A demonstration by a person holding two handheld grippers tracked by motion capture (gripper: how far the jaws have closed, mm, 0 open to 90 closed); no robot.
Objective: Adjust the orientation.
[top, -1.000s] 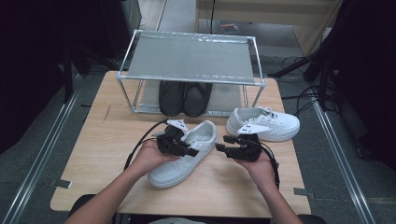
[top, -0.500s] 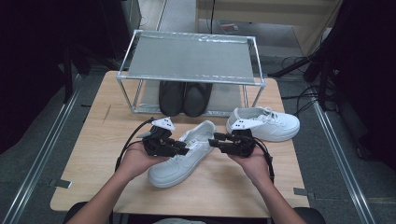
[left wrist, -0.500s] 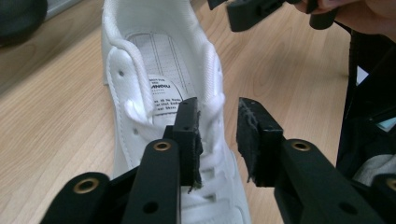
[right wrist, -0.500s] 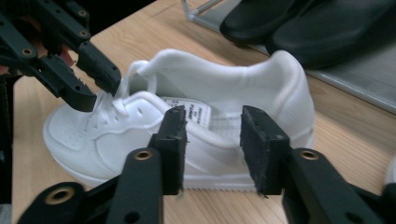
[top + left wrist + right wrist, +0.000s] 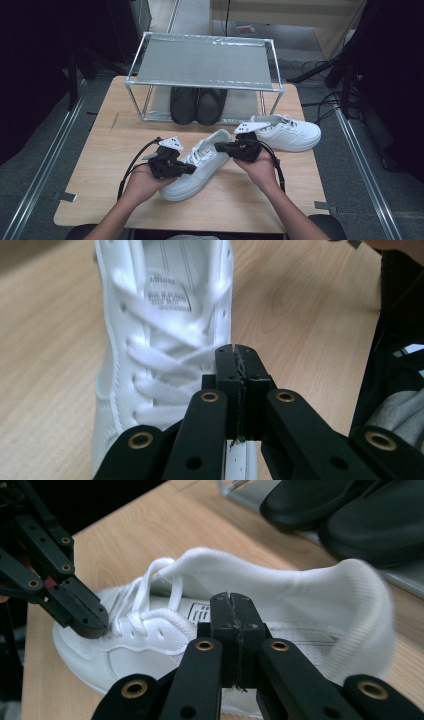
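Observation:
A white sneaker [image 5: 200, 170] lies slantwise on the wooden table [image 5: 100, 160], its toe toward the near edge. From the left, my left gripper [image 5: 192, 169] comes over the lacing. In the left gripper view its jaws [image 5: 235, 347] are pressed together, with a white lace [image 5: 170, 362] running into their tip. My right gripper [image 5: 218, 146] is at the sneaker's heel opening. It is shut [image 5: 231, 597] with nothing between its jaws, just in front of the tongue [image 5: 280, 575]. The right gripper view also shows the left gripper [image 5: 92, 625] resting on the laces.
A second white sneaker [image 5: 287, 132] stands at the right of the table. Behind, a metal rack [image 5: 200, 60] with a grey top shelf holds a pair of black shoes [image 5: 197, 105] underneath. Cables trail from both grippers toward the person's hands.
The left gripper has slid left and nearer along the sneaker's laces. The right gripper has moved left and farther away, to the heel opening.

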